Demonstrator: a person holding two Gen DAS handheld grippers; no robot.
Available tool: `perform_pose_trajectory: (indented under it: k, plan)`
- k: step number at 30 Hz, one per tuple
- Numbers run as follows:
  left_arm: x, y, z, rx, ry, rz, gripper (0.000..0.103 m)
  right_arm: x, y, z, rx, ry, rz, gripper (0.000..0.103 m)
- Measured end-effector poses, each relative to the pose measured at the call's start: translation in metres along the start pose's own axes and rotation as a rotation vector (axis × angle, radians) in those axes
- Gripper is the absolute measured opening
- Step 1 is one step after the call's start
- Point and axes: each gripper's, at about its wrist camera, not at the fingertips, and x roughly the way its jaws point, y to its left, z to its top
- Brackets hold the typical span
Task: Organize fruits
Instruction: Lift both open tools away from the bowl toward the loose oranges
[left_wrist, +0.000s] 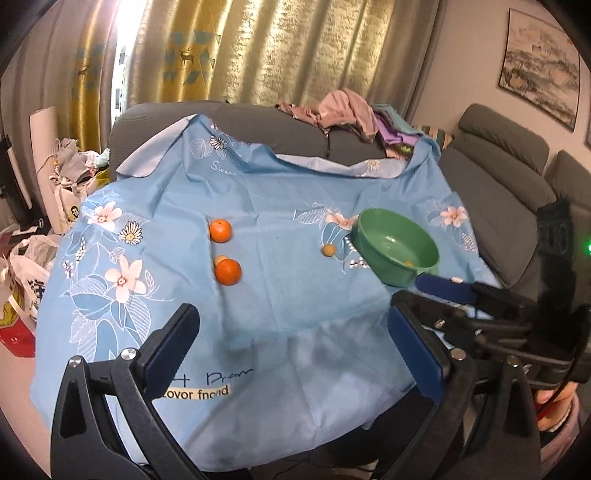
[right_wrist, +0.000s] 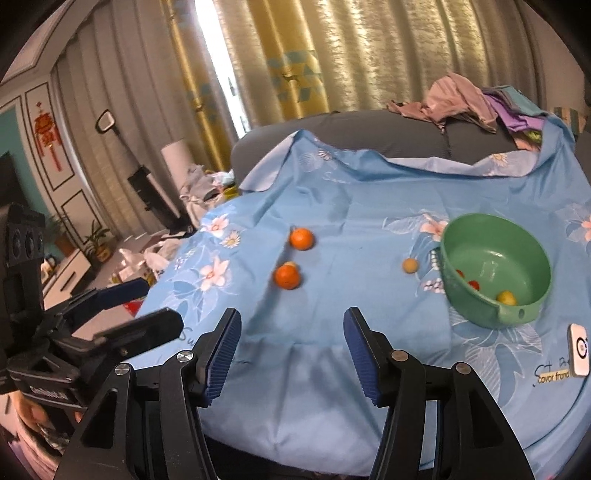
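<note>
- Looking along your left gripper (left_wrist: 291, 343), you see its jaws spread wide with nothing between them, hanging above the near edge of the tabletop (left_wrist: 295, 369), which is covered by a blue floral cloth (left_wrist: 280, 206).
- In this left wrist view, two oranges sit left of the tabletop's middle: the far orange (left_wrist: 220, 231) and the near orange (left_wrist: 228, 271), apart from each other in a line toward the far edge.
- A small pale fruit (left_wrist: 220, 260) peeks out just behind the near orange; whether they touch, you cannot tell.
- The green bowl (left_wrist: 373, 236) stands toward the right edge, with a small tan fruit (left_wrist: 328, 250) on the cloth just beside its left wall and a yellow fruit (left_wrist: 408, 263) inside.
- Your right gripper (left_wrist: 443, 291) shows at the right, near the bowl.
- Looking along your right gripper (right_wrist: 291, 347), its jaws are also parted, holding nothing, over the near edge.
- In this right wrist view the bowl (right_wrist: 476, 229) holds the yellow fruit (right_wrist: 506, 297) and two small red fruits (right_wrist: 473, 285) low against its near wall.
- A small white device (right_wrist: 579, 354) lies on the cloth near the bowl at the near right edge.
- Your left gripper (right_wrist: 147, 302) shows at the left, beyond the tabletop's left edge.
</note>
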Motion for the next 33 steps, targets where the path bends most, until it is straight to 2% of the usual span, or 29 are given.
perform_pose_trajectory:
  k: [5,10,14,17,23,33]
  plan:
    - [-0.006,0.002,-0.003,-0.049,-0.008,-0.043,0.102,0.003,0.003,-0.007,-0.001,0.014,0.026,0.058]
    - [-0.001,-0.001,-0.001,-0.084,0.0,-0.037,0.102,0.003,-0.002,-0.008,0.006,0.007,0.044,0.058]
    - [0.009,-0.005,0.0,-0.05,0.023,-0.001,0.102,0.006,-0.011,-0.009,0.026,0.006,0.046,0.058]
    - [0.019,-0.003,0.001,-0.032,0.035,-0.002,0.102,0.015,-0.019,-0.009,0.044,0.017,0.045,0.058]
    - [0.052,0.002,0.004,0.082,0.067,0.104,0.102,0.044,-0.037,-0.006,0.079,0.069,0.048,0.058]
    - [0.096,0.023,0.015,0.15,0.132,0.119,0.101,0.081,-0.053,0.006,0.106,0.112,0.051,0.058]
